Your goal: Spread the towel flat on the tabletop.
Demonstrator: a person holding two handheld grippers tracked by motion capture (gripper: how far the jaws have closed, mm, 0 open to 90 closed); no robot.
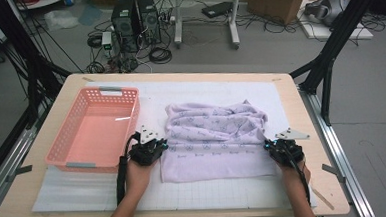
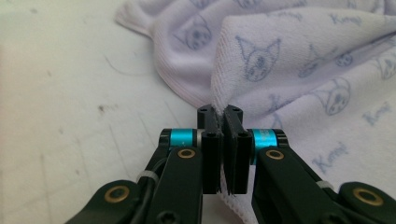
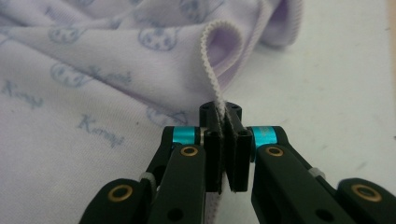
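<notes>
Here, the lilac printed towel [image 1: 215, 140] lies crumpled on the white mat [image 1: 235, 191], just right of the pink basket [image 1: 94, 131], its long axis running left to right across the table. The left gripper [image 2: 223, 119] is clenched on its left edge, and the right gripper [image 3: 223, 116] pinches its right hem.

A towel [image 1: 215, 137] lies mid-table [image 1: 302, 133] on a mat [image 1: 220, 192], a basket [image 1: 65, 145] just left of it; computer towers [image 1: 136, 24] stand on the floor behind.
</notes>
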